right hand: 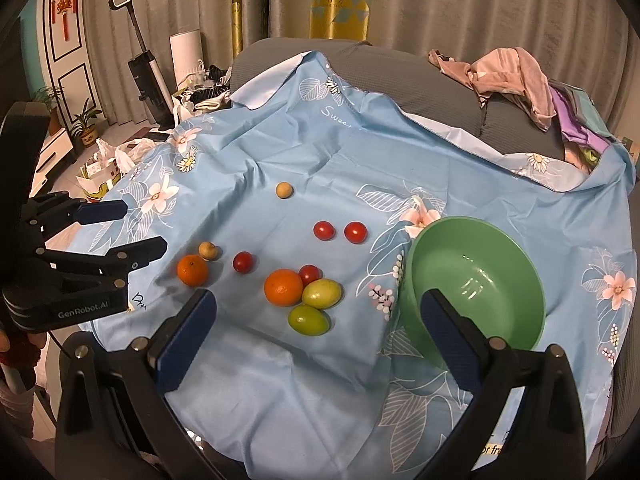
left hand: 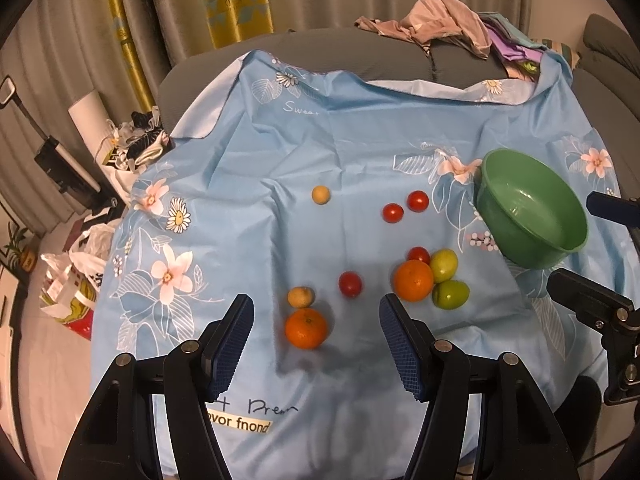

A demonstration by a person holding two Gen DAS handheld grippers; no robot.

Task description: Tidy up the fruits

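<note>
Fruits lie loose on a light blue flowered cloth. A small orange and a tan fruit lie between the tips of my open, empty left gripper. A bigger orange, two green fruits and several red tomatoes lie in the middle. Another tan fruit lies farther back. An empty green bowl tilts at the right. My right gripper is open and empty, above the near cloth, its right finger in front of the bowl.
A grey sofa back with a heap of clothes stands behind the cloth. Bags and clutter lie on the floor at the left, with a vacuum by the curtains.
</note>
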